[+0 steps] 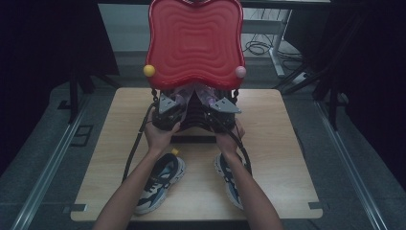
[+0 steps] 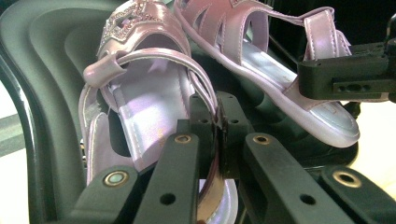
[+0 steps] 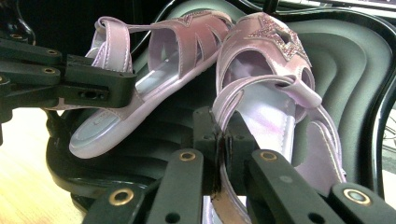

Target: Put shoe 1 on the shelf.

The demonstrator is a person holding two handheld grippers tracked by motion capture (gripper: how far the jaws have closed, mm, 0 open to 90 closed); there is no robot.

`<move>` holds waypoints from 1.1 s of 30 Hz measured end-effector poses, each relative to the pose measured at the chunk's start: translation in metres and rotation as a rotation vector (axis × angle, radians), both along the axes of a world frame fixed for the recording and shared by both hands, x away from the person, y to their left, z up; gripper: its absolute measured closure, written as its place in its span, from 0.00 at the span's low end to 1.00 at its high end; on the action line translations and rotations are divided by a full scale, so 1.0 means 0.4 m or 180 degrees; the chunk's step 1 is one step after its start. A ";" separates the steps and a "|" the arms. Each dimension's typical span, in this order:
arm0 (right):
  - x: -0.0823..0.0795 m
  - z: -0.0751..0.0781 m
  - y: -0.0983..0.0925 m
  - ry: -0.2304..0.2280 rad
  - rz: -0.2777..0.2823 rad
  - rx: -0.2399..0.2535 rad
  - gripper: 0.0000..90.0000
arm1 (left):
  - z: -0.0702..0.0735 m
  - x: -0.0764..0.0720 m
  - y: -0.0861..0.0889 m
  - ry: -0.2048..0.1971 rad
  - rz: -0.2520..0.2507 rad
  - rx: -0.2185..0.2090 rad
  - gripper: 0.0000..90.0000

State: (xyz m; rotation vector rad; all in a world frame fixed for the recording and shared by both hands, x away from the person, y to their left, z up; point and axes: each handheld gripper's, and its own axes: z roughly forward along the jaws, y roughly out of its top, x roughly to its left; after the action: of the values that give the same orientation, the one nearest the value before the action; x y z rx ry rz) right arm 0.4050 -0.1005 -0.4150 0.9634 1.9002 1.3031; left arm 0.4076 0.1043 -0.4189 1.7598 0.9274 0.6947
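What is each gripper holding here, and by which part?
Each grips one shiny lilac star-trimmed sandal by its thin heel strap: the left gripper holds one sandal, the right gripper the other sandal, both over a black ridged case.

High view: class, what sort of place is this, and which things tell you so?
Probably a lab or recording studio set up for handling trials, not a home. Signs: black curtains around the wooden table, metal rails on the floor, and loose cables by a desk leg behind.
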 end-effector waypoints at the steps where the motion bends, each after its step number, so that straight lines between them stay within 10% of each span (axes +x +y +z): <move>1: 0.002 -0.002 0.000 -0.0009 -0.0014 -0.0003 0.96 | -0.002 0.002 0.000 -0.0009 0.0000 0.0002 0.97; 17: 0.017 -0.024 0.017 0.0015 -0.0039 -0.0142 0.96 | -0.018 0.016 -0.024 -0.0025 0.0016 0.0213 0.96; 33: 0.022 -0.031 0.023 0.0043 -0.0050 -0.0219 0.95 | -0.034 0.020 -0.027 0.0227 -0.0036 0.0164 0.94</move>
State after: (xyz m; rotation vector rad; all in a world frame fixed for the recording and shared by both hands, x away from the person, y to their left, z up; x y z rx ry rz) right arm 0.4138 -0.0913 -0.4275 0.9526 1.9311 1.2168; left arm 0.4158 0.0936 -0.4325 1.8443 0.9542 0.6574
